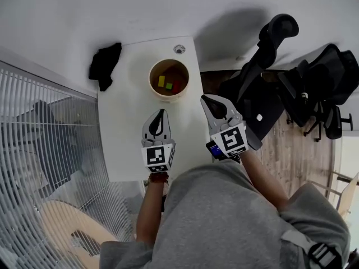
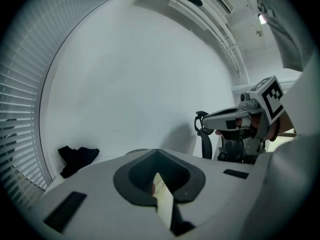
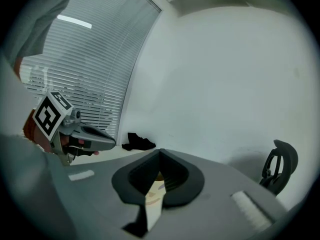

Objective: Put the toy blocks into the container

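Left gripper (image 2: 157, 153): we read the jaws as closed together, tips meeting, nothing clamped between them. Only a pale sliver shows through the slit behind the tips, and we cannot identify it.

Right gripper (image 3: 160, 152): the jaws also stand together at the tips, with nothing held. A cream sliver shows through its slit as well.

In the head view we see both grippers side by side over the near part of the white counter (image 1: 126, 136). The left one is over the counter's middle and the right one over its right edge. Each gripper appears at the side of the other's view.

The container (image 1: 168, 97), a round cream tub, stands on the counter just ahead of the left jaws, and ahead and to the left of the right jaws. It is clear of both. The toy blocks lie inside it: a yellow block (image 1: 161, 81), a green block (image 1: 169, 86) and a red block (image 1: 176, 87), close together on its floor.

Beyond the container, near the counter's far edge, sits a small round object (image 1: 179, 49); we cannot tell what it is. Far ahead and to the left of the left jaws, a black cloth (image 1: 105, 65) lies at the counter's far left corner, partly hanging off it.

To the right of the right jaws, off the counter, stand black office chairs (image 1: 269, 66). To the left of the left jaws run white blinds (image 1: 39, 133).
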`<state>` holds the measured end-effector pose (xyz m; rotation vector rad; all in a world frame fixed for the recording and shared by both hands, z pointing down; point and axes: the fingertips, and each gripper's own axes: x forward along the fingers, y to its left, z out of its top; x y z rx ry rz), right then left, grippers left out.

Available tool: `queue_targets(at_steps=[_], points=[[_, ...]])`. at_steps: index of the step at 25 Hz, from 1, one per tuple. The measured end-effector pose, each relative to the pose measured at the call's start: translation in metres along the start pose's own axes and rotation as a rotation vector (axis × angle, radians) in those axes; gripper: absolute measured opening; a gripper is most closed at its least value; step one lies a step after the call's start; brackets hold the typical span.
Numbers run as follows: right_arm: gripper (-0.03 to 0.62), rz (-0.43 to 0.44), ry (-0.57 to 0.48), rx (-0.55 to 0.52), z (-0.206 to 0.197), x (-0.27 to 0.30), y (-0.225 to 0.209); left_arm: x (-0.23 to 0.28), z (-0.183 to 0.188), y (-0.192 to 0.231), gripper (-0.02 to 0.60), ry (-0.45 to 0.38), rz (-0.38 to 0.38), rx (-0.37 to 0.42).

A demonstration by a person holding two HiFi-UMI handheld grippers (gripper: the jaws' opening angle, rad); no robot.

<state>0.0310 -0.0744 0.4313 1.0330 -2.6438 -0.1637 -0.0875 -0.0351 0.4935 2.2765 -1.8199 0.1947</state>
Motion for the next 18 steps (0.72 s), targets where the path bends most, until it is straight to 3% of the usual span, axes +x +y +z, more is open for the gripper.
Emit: queue_targets(at_steps=[7,18], points=[[0.009,0.060,-0.001,-0.027,-0.001,0.004,0.010,-0.013,-0.013,-0.010,0.006,0.033,0.016,-0.019],[0.009,0.189,0.006,-0.130,-0.001,0.020,0.040,-0.058,-0.032,0.016,0.006,0.032,0.144,-0.051]])
